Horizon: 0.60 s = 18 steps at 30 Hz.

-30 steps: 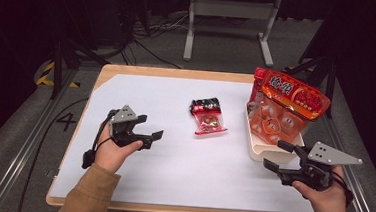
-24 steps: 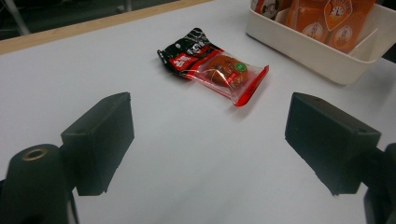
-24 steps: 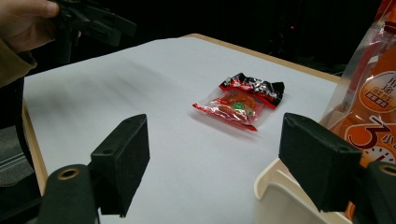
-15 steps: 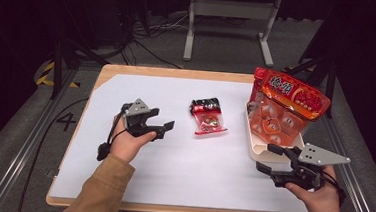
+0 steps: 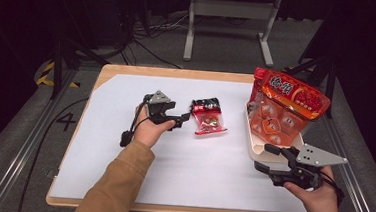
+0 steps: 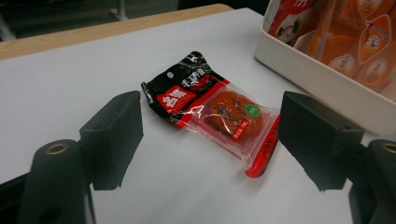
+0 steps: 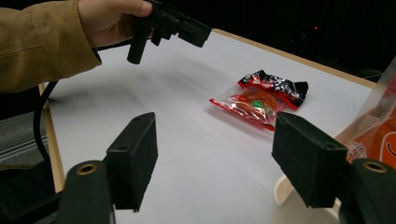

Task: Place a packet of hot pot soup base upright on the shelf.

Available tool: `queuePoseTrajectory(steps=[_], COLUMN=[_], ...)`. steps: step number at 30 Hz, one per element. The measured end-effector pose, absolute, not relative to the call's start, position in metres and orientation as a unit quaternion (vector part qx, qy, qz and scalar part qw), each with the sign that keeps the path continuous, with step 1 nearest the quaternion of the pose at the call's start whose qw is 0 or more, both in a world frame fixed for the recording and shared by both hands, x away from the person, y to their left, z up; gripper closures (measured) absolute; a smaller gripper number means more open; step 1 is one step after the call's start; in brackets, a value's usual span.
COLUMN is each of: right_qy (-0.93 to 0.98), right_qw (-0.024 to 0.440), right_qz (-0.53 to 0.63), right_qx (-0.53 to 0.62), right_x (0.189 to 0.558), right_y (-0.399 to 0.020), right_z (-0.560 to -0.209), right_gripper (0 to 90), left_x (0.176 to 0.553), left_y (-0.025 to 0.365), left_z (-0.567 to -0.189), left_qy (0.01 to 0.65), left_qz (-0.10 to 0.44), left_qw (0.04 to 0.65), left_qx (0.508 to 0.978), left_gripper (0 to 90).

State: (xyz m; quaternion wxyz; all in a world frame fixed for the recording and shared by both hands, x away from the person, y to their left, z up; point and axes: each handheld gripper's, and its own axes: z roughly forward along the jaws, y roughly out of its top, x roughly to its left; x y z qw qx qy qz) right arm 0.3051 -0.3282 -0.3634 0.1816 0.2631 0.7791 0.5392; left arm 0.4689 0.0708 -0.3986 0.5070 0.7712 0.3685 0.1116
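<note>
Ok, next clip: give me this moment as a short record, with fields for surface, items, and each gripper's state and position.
surface: white sheet on a wooden table
items: small snack packet lying flat mid-table; white tray at the right with a large orange bag in it
left gripper: open, just left of the packet, not touching it
right gripper: open, empty, beside the tray's near end

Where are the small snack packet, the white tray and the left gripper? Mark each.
small snack packet [image 6: 212, 109], left gripper view, clear window.
white tray [image 6: 322, 79], left gripper view, side wall.
left gripper [image 5: 184, 120], high view, between fingertips.
</note>
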Motion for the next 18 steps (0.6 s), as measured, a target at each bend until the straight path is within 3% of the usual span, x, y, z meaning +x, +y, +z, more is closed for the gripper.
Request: queuePoseTrajectory(steps=[18], right_qy=[0.783], right_qw=[0.173], right_qz=[0.540], right_qx=[0.257], right_x=[0.300], right_y=[-0.338], right_z=[-0.364], right_gripper=[29.4], left_x=[0.511], left_y=[0.048], left_z=[-0.430], left_qy=[0.418], left_qz=[0.101], left_qw=[0.493], left_qx=[0.757], left_gripper=[24.3])
